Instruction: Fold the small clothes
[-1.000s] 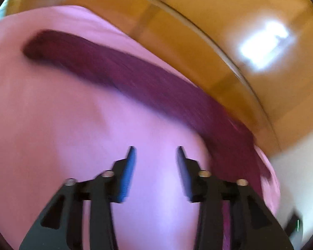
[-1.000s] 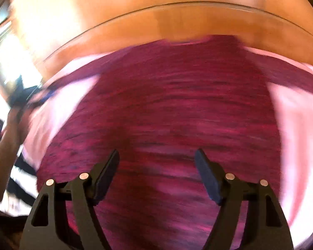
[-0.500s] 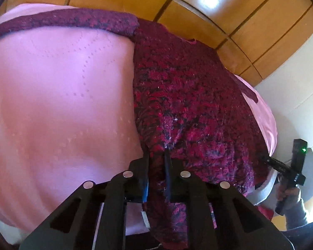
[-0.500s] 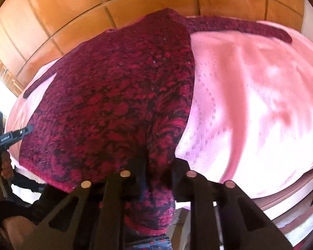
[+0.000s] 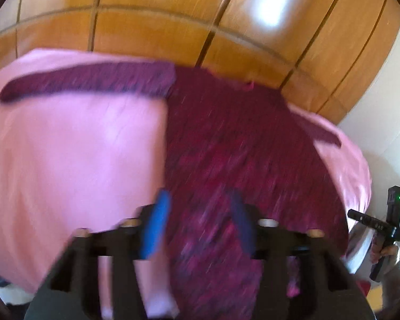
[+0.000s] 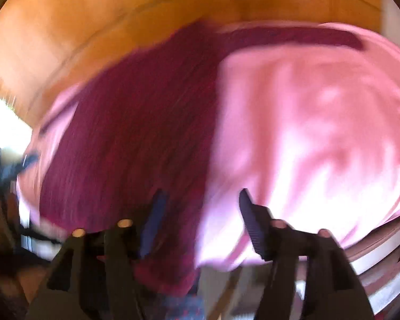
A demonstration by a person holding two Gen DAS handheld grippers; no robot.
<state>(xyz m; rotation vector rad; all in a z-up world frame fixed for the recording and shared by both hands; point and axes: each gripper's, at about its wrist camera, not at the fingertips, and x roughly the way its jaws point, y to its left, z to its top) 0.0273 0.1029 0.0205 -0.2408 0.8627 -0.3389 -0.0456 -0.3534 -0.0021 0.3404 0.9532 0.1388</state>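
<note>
A dark red knit sweater [image 5: 240, 144] lies spread flat on a pink sheet [image 5: 74, 154], one sleeve [image 5: 88, 82] stretched out to the left. In the right wrist view the sweater [image 6: 136, 138] lies left of bare pink sheet [image 6: 320, 133], its hem hanging over the near edge. My left gripper [image 5: 198, 200] is open and empty above the sweater's lower left edge. My right gripper [image 6: 201, 200] is open and empty above the sweater's lower right edge. Both views are blurred by motion.
Wooden wall panels [image 5: 173, 26] stand behind the sheet. The right gripper's handle and the hand holding it [image 5: 384, 229] show at the right edge of the left wrist view. A white bed frame edge [image 6: 381, 253] runs at lower right.
Half a second ago both grippers were shut on the sweater's hem corners. Now both have opened, let go of the hem and pulled back a little. The sweater lies flat.
</note>
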